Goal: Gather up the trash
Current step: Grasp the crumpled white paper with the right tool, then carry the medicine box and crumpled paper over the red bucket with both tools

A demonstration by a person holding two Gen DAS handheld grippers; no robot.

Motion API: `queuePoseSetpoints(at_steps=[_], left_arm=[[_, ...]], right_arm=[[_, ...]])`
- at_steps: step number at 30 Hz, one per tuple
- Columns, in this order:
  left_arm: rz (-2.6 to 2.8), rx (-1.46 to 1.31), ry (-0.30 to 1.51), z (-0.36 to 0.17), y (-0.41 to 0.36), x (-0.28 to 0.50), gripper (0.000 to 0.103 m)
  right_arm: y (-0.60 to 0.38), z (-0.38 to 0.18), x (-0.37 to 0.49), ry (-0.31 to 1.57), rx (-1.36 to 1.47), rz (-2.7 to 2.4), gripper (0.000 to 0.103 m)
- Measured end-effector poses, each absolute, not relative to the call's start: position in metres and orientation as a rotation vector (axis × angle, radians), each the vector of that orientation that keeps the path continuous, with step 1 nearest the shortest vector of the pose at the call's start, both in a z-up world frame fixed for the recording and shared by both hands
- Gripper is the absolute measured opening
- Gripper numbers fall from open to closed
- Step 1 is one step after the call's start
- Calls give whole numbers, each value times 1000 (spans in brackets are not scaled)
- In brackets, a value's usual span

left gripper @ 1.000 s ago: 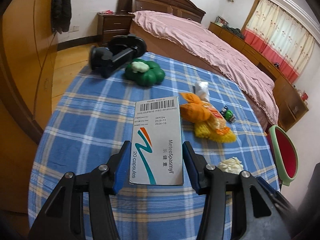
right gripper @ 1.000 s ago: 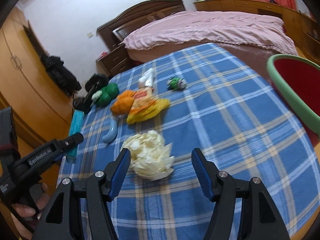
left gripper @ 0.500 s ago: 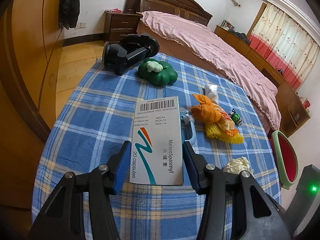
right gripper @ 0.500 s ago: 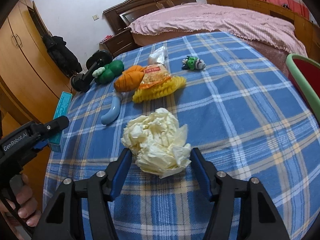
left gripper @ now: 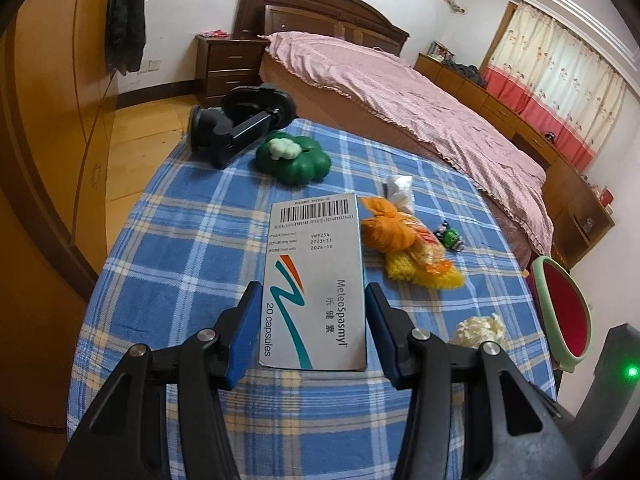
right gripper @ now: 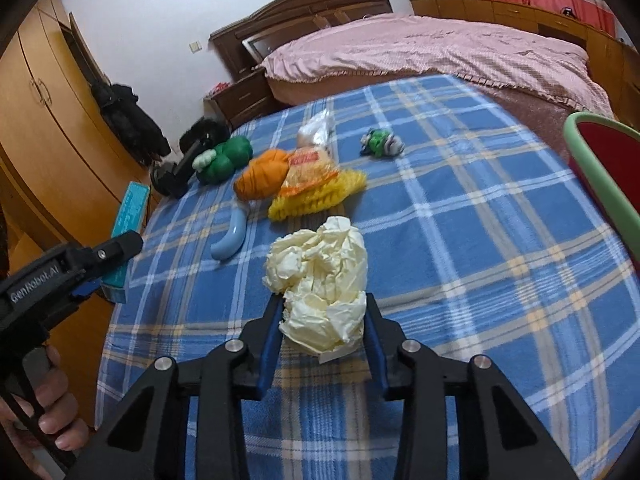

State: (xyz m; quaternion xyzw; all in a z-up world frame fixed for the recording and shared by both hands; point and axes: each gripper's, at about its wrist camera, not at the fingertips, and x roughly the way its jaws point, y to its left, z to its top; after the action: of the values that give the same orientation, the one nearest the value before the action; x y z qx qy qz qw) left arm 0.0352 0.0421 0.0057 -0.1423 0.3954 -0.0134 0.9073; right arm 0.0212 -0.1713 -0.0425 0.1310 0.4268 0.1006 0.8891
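Observation:
My left gripper is shut on a white medicine box printed "20 capsules" and holds it above the blue plaid table. The box shows as a teal edge in the right wrist view. My right gripper has closed on a crumpled cream paper ball lying on the cloth; both pads press its sides. The ball also shows in the left wrist view. A red bin with a green rim stands off the table's right edge and shows in the right wrist view.
On the plaid cloth lie an orange and yellow net bag, a white wrapper, a small green toy, a green plush, a blue curved piece and a black device. A bed stands behind, a wardrobe to the left.
My right gripper moved forward over the paper ball and closed its fingers onto it. My left gripper kept hold of the medicine box and drifted a little back and left.

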Motion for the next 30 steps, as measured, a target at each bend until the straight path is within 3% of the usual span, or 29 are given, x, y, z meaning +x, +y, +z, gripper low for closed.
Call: queuePoseSetpoints(at_steps=[17, 30], left_arm=[[-195, -184, 808, 33, -34, 54, 52], [-396, -52, 842, 40, -153, 79, 52]], right_arm=[[-255, 12, 5, 715, 358, 73, 40], [-348, 31, -3, 611, 435, -74, 40]])
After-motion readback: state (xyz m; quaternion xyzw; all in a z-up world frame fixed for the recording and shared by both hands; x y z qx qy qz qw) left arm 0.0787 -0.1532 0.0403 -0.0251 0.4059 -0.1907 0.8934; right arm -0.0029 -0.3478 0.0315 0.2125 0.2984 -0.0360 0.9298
